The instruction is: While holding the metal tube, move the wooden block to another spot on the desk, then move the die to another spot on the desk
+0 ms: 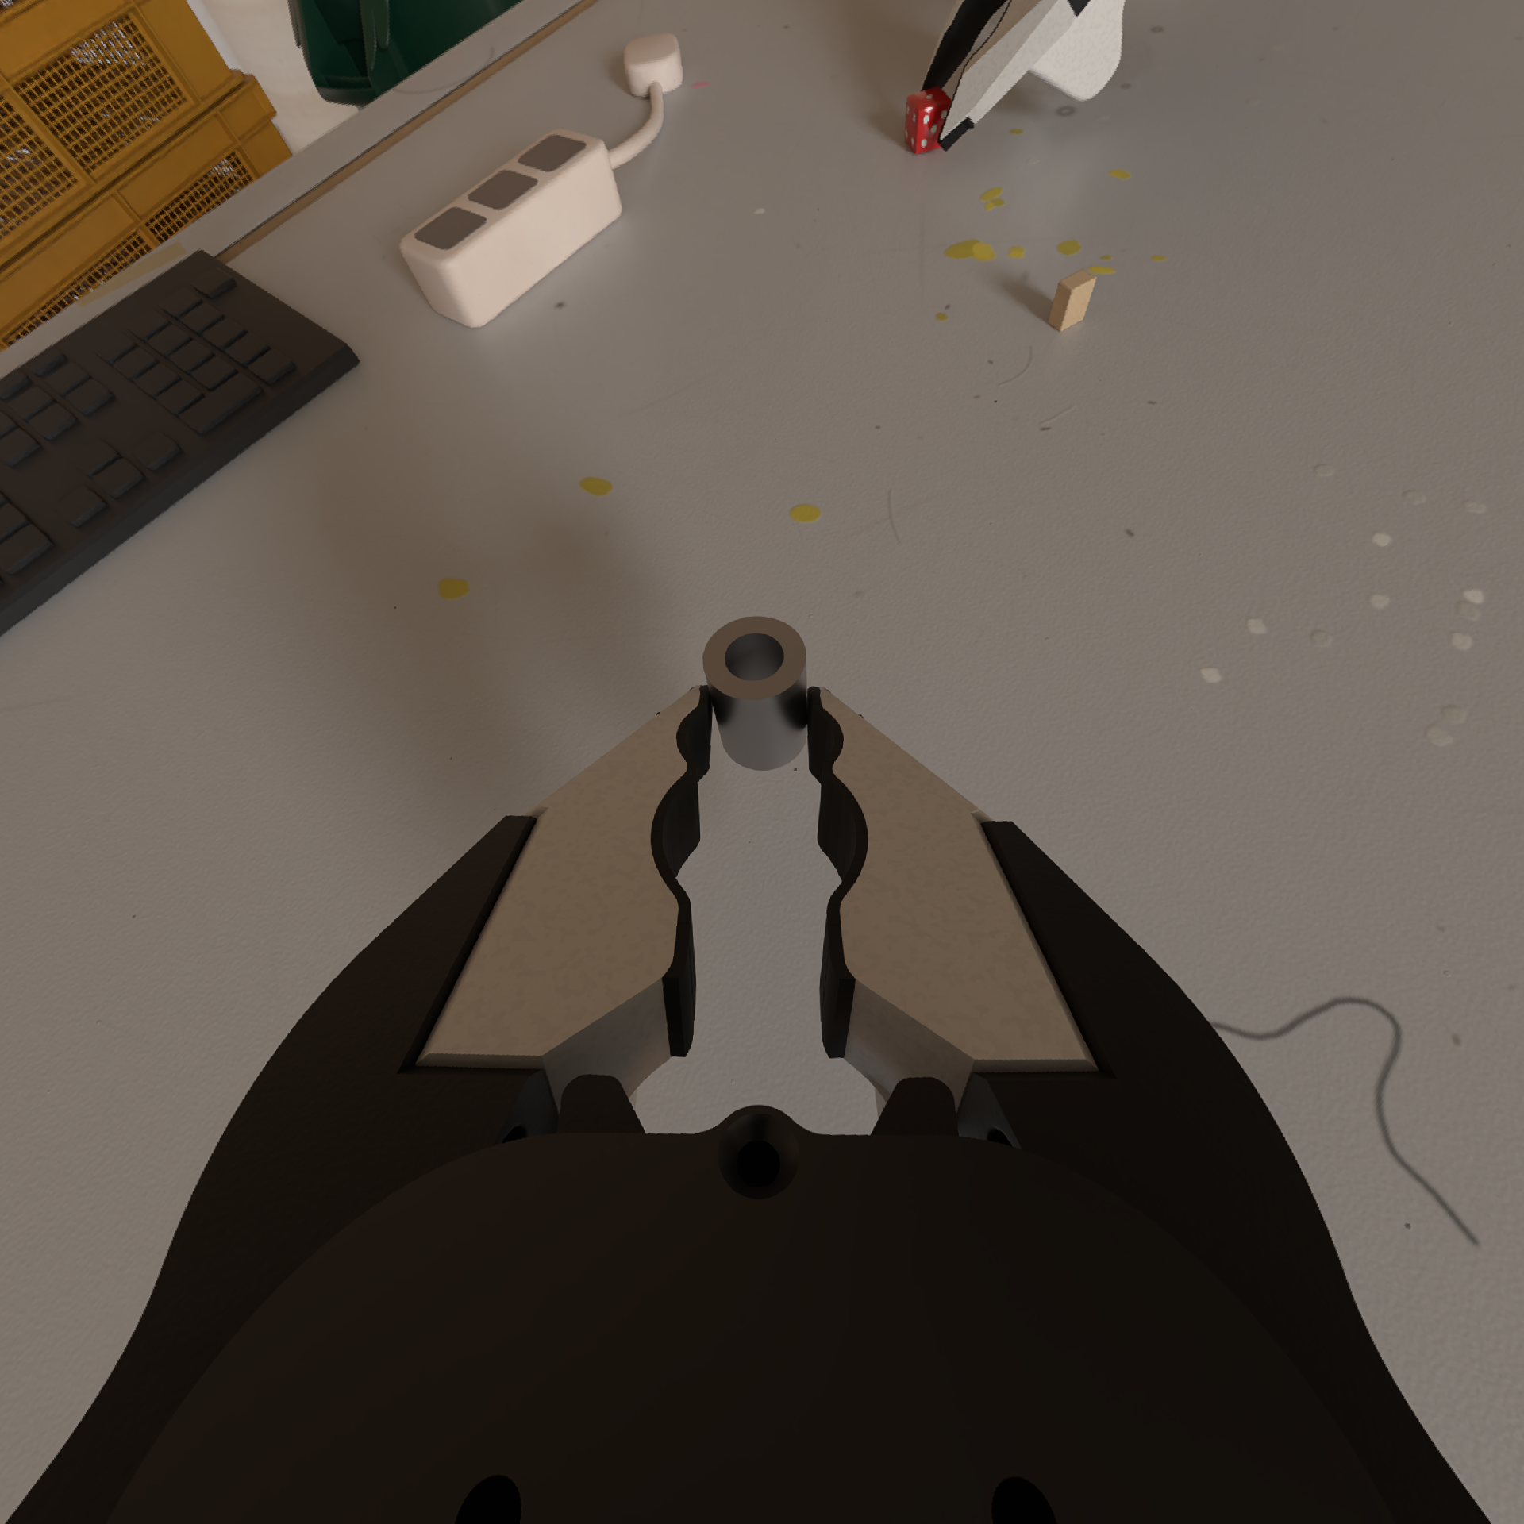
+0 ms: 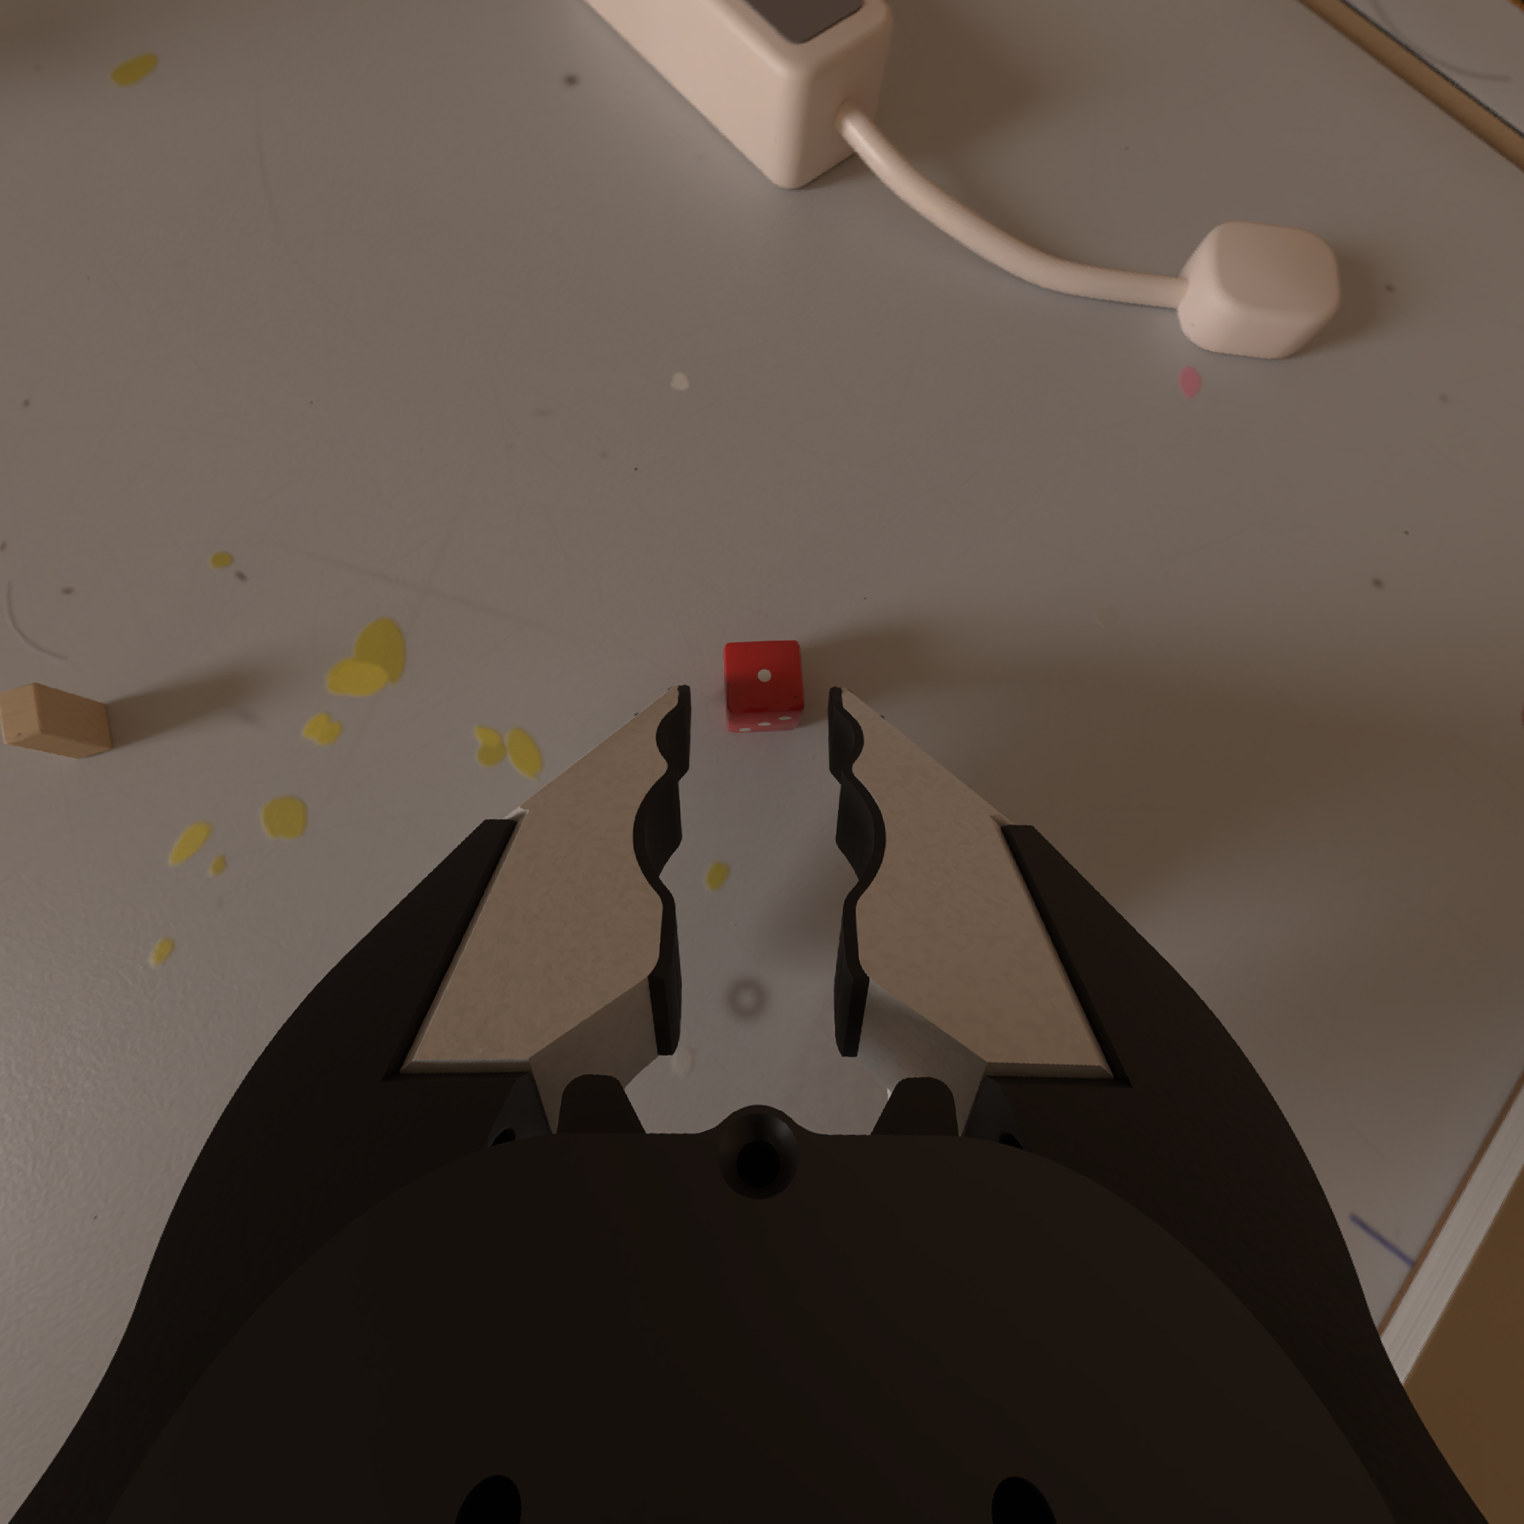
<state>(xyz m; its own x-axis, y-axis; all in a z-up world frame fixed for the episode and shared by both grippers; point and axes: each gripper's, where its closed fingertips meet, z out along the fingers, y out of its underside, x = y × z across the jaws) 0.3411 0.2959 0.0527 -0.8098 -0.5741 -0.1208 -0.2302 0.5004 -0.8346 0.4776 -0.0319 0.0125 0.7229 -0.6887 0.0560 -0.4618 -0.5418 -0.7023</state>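
Left claw (image 1: 757, 701) is yours and clenched on the tube (image 1: 755, 701): the fingertips (image 1: 701, 726) pinch the upright metal cylinder at both sides, its open bore facing the camera, held above the grey bench (image 1: 1072, 742). Your right claw (image 2: 757, 701) stands released, jaws parted with bare bench showing between them, and the red die (image 2: 763, 686) sits on the bench just beyond the tips, centred on the gap; whether either tip touches it cannot be told. From your left wrist view the right claw (image 1: 957, 124) shows far off, angled down with its tip beside the die (image 1: 927, 120). The block (image 1: 1074, 302), a small pale wooden piece, stands on the bench apart from both claws, among yellow paint spots (image 1: 971, 249); in the right wrist view the block (image 2: 56, 719) lies at the left edge, well apart from the die. A white power strip (image 1: 513, 227) with its plug (image 1: 653, 63) lies farther back on the bench, a black keyboard (image 1: 140, 412) to its left near the edge. Yellow crates (image 1: 107, 140) stand beyond the bench.
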